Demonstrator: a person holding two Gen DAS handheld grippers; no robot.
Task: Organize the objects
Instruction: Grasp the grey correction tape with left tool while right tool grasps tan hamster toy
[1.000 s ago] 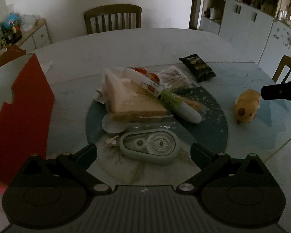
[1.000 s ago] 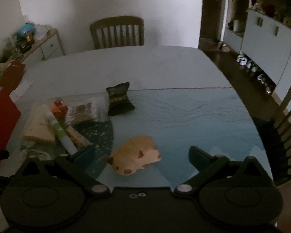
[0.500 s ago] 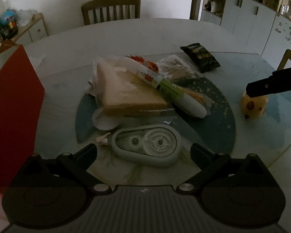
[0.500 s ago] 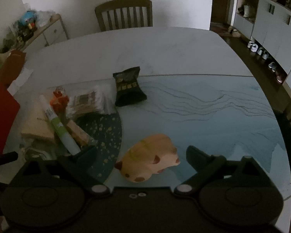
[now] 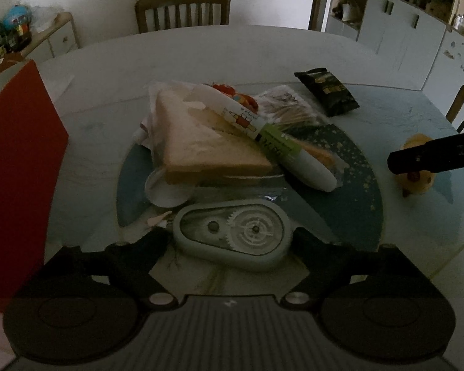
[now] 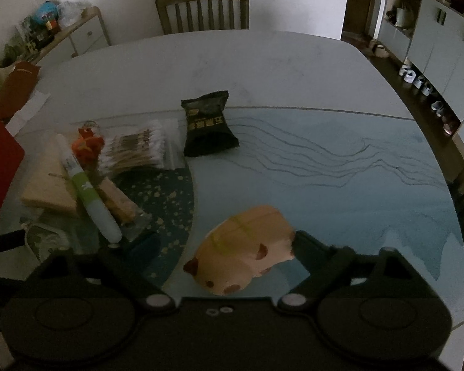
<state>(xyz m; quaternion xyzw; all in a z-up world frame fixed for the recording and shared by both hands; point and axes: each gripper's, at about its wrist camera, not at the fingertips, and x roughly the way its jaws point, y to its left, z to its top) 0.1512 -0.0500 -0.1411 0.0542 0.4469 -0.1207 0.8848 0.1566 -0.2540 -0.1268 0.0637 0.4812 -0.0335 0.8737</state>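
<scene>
A pale green correction tape [image 5: 232, 238] lies flat on the glass table top, just in front of the pile. My left gripper [image 5: 230, 234] has a finger against each end of it and is shut on it. A tan hamster toy [image 6: 244, 247] with brown spots sits on the blue part of the table [image 6: 340, 191]. My right gripper [image 6: 222, 238] is open around it: the right finger touches the toy's right side, and the left finger stands clear of it. In the left wrist view one right finger [image 5: 433, 157] crosses in front of the toy [image 5: 417, 184].
Behind the tape lie a wrapped sandwich [image 5: 207, 151], a white-and-green pen [image 5: 284, 148], a pack of cotton swabs [image 6: 139, 150], a small red toy [image 6: 88, 145] and a black snack packet [image 6: 207, 123]. A red bag [image 5: 18, 160] stands at the left. Chairs ring the table.
Both grippers came lower and closer to their objects. The left fingers narrowed onto the correction tape's ends. The right fingers narrowed, and the right one now touches the hamster toy.
</scene>
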